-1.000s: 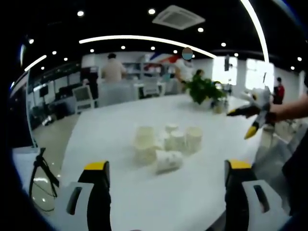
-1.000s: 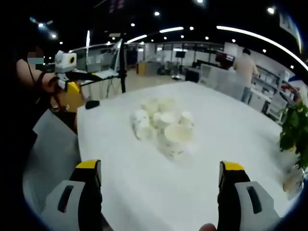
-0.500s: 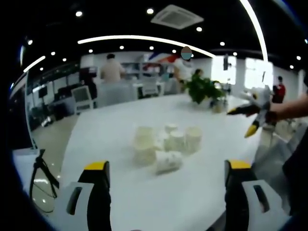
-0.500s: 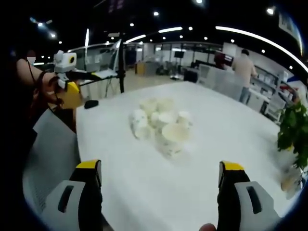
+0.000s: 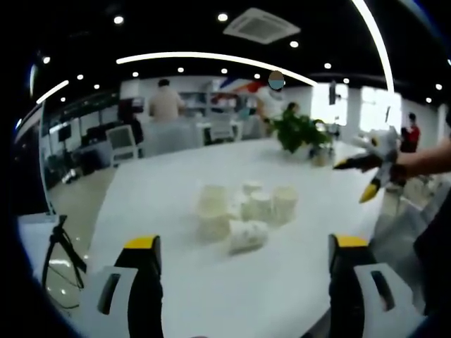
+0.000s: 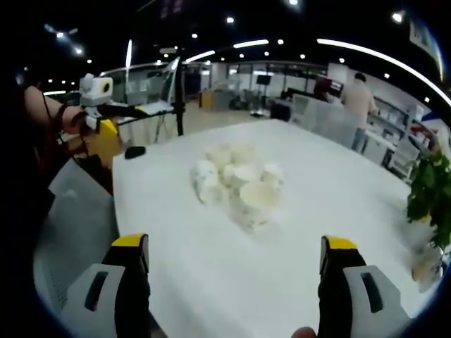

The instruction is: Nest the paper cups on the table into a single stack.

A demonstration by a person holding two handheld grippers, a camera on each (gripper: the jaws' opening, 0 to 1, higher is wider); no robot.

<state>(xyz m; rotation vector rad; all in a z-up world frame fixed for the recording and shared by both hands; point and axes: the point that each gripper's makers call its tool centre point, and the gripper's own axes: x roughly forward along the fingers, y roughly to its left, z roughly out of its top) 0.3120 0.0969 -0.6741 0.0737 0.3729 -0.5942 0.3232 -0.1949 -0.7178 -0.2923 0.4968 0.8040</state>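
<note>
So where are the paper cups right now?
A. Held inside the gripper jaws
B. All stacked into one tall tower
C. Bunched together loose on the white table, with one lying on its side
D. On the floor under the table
C: the paper cups sit in a loose cluster on the white table, one tipped cup lying on its side, and both the left gripper and right gripper are open and empty.

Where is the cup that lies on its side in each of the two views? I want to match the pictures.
Left gripper view: the tipped cup lies at the near edge of the cup cluster, just right of centre.
Right gripper view: the same cup is the nearest one, its open mouth towards the camera.
Shared landmark: the potted plant on the white table.
</note>
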